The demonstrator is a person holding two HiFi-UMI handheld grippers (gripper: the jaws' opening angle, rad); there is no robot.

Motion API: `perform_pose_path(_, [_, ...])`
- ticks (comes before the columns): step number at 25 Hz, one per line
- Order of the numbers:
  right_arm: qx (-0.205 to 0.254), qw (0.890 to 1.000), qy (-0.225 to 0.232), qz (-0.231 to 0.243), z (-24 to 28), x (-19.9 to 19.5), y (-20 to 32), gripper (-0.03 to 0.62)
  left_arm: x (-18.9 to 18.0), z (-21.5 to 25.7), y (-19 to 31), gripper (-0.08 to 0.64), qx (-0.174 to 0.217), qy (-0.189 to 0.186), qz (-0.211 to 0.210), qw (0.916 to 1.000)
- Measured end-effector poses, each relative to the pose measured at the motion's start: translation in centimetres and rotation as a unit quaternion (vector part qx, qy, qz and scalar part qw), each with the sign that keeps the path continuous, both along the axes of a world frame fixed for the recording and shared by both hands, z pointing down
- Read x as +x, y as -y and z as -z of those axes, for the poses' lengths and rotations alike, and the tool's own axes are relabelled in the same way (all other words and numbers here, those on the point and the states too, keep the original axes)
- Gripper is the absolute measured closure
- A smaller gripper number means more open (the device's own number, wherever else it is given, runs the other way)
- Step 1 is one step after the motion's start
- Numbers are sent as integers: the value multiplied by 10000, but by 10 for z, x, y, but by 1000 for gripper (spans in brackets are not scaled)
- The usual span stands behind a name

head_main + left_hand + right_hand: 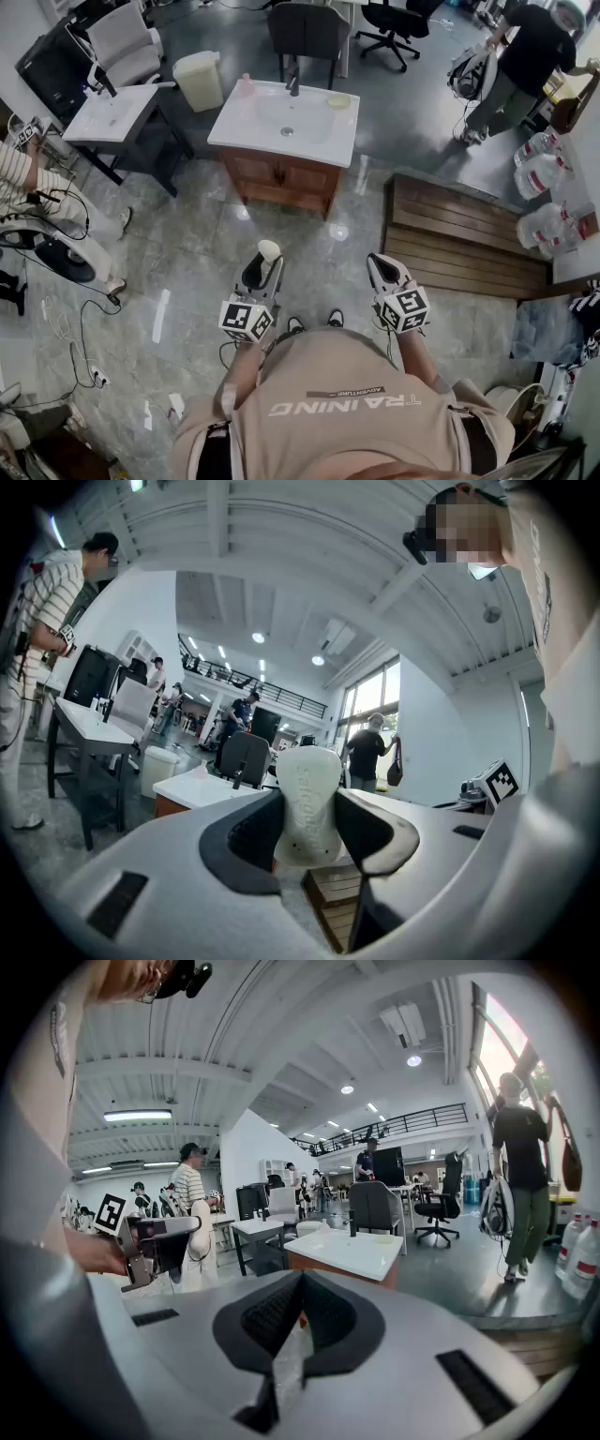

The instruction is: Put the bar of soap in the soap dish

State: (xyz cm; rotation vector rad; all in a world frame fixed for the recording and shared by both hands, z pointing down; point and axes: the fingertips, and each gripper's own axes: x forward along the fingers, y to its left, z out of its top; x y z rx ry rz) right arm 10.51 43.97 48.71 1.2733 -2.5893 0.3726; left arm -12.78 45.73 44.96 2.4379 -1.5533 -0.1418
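The bar of soap (pixel 307 803) is clamped in the left claw (pixel 265 262); the right claw (pixel 298 1312) is pressed together, empty. The soap dish (pixel 338 101) sits far off on the sink tabletop (pixel 246 127): carrying and placing are left.

- left gripper (pixel 264 267) points level toward the sink (pixel 287 120), well short of it, its jaws clamped on the upright bar of soap (pixel 269 249)
- right gripper (pixel 379 264) is alongside, tipped slightly downward, jaws closed together, nothing between them
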Motion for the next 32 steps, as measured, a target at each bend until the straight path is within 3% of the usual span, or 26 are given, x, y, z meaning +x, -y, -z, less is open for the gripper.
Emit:
perform_pose_path(12, [-295, 9995, 5, -66, -20, -25, 6, 578, -21, -15, 18, 385, -45, -149, -159, 9998])
perform_pose_path(18, [-457, 9989, 88, 91, -37, -26, 53, 578, -19, -17, 57, 385, -118, 18, -62, 9999])
perform_pose_path(21, [-597, 9972, 133, 432, -44, -35, 80, 578, -10, -6, 77, 385, -160, 35, -29, 9999])
perform_pose_path(25, [-462, 9939, 332, 948, -38, -61, 117, 578, -2, 7, 106, 385, -148, -78, -74, 9998])
perform_pose_path(29, [-413, 9897, 445, 1299, -39, -61, 143, 578, 17, 9, 144, 385, -192, -159, 15, 9997])
perform_pose_path(32, [-663, 9841, 486, 1575, -53, -48, 160, 578, 32, 17, 173, 385, -158, -272, 166, 9994])
